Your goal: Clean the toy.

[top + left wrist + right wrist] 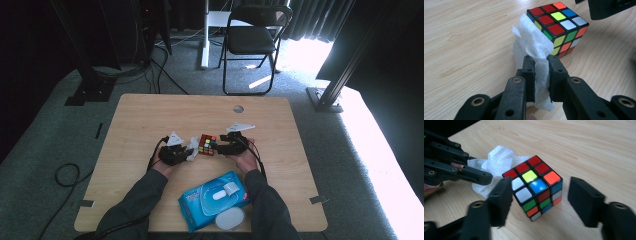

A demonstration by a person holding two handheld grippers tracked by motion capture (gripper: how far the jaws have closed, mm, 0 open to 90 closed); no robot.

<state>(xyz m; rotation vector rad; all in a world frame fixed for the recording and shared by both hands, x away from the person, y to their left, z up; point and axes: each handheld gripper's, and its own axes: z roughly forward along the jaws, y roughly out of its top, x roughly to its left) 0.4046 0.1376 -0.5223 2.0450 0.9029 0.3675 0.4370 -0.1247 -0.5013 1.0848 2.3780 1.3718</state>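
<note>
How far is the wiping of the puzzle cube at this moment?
Done: a white wet wipe is out of the blue wipes pack. In hand: left gripper clamps it against the multicoloured puzzle cube; right gripper open around the cube. Probably left: the other faces.

The high view looks forward and down from above the person's side onto the light wooden table [150,115], from well back. The left gripper view sits close above the tabletop, facing along its own black jaws toward the multicoloured puzzle cube [559,27] in its upper right. The right gripper view looks from the opposite side, also close. All three share the cube [534,186] [207,144] and the crumpled white tissue [536,50] [496,162].
</note>
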